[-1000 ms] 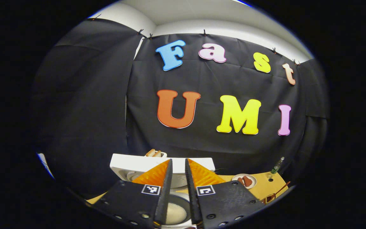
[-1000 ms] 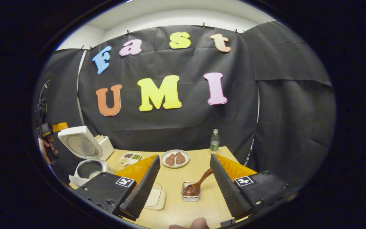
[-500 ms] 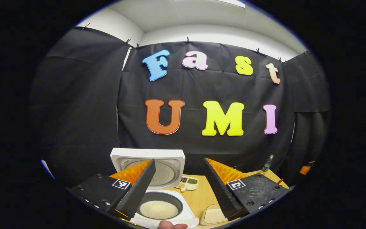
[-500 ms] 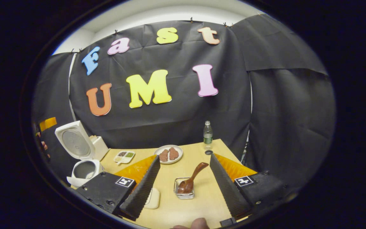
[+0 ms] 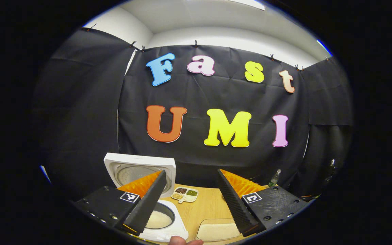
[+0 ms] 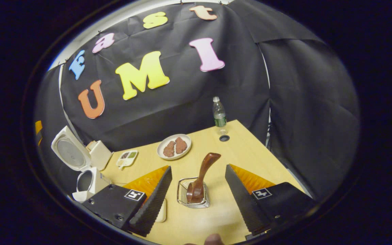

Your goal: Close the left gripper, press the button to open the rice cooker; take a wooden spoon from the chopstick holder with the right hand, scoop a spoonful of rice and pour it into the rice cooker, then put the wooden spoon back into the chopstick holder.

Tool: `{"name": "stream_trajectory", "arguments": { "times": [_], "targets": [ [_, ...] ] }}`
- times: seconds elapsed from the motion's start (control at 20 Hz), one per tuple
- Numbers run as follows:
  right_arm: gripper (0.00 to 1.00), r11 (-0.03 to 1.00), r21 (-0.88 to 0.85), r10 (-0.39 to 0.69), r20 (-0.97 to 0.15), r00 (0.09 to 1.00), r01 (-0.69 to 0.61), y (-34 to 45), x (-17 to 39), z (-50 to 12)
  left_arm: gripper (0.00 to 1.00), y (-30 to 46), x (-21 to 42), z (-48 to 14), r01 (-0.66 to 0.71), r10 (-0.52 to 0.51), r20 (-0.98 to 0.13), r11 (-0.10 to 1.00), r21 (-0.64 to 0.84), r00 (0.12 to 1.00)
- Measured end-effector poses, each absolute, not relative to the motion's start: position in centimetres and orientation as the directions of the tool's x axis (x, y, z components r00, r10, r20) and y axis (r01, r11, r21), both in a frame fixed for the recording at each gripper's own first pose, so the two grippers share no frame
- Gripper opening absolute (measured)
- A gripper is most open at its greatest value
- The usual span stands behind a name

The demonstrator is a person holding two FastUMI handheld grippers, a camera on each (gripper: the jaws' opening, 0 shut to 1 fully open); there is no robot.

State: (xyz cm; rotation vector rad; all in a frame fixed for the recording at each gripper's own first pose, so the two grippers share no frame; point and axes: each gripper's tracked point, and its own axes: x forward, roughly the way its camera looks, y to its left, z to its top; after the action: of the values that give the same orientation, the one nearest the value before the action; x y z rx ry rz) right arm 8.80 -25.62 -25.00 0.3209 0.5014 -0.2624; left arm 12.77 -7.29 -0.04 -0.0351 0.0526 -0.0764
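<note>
The white rice cooker (image 5: 163, 228) stands open at the lower left of the left gripper view, lid (image 5: 140, 170) upright, with rice in its pot (image 5: 158, 219). My left gripper (image 5: 192, 172) is open, drawn back above the cooker and holding nothing. A shallow white dish of rice (image 5: 218, 231) lies to the cooker's right. In the right gripper view a brown wooden spoon (image 6: 202, 172) stands bowl-down in a wire chopstick holder (image 6: 182, 195) on the table. My right gripper (image 6: 197, 167) is open above it, with the spoon's handle between the fingers and untouched. The rice cooker (image 6: 88, 182) sits far left.
On the wooden table (image 6: 250, 153) are a plate with brown food (image 6: 174, 146), a small compartment dish (image 6: 127, 158), a water bottle (image 6: 219, 114) at the back edge by a cable hole (image 6: 224, 138), and a white box (image 6: 98, 153) behind the cooker.
The left gripper went from nearly shut to open and drew back to the right of the cooker. The right gripper came closer over the spoon holder and tilted downward.
</note>
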Motion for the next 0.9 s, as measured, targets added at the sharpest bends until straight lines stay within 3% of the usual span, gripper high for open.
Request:
{"name": "stream_trajectory", "arguments": {
  "times": [0.1,0.2,0.4,0.7,0.75,0.8,0.9],
  "targets": [
    [0.94,0.916,0.241,-0.145,-0.545,0.826,0.320,-26.3,10.3,-27.2,0.94,-7.7,13.2,-0.8,0.059,-0.061,-0.072,0.997,-0.040,0.996],
    [0.98,0.910,0.255,-0.123,-0.584,0.802,0.326,-26.9,11.5,-29.4,0.94,-7.9,13.8,-1.5,0.037,-0.040,-0.087,0.999,-0.036,0.995],
    [0.91,0.887,0.317,-0.056,-0.646,0.761,0.335,-26.7,13.5,-33.3,0.94,-8.8,15.4,-3.0,0.000,-0.004,-0.148,1.000,-0.027,0.989],
    [0.48,0.866,0.375,-0.008,-0.651,0.759,0.331,-26.6,15.8,-34.8,0.94,-8.2,16.0,-4.7,-0.025,0.018,-0.207,0.999,-0.033,0.978],
    [0.36,0.866,0.374,-0.011,-0.648,0.761,0.331,-26.7,15.9,-34.6,0.94,-8.0,16.0,-4.9,-0.023,0.014,-0.219,0.999,-0.037,0.976],
    [0.38,0.866,0.377,-0.010,-0.642,0.766,0.328,-26.4,15.9,-34.4,0.94,-7.6,15.9,-4.9,-0.021,0.012,-0.224,0.999,-0.038,0.974],
    [0.15,0.864,0.371,-0.025,-0.643,0.765,0.340,-25.8,15.6,-33.9,0.94,-6.7,15.6,-4.7,-0.007,-0.001,-0.222,0.999,-0.037,0.975]
  ]
}}
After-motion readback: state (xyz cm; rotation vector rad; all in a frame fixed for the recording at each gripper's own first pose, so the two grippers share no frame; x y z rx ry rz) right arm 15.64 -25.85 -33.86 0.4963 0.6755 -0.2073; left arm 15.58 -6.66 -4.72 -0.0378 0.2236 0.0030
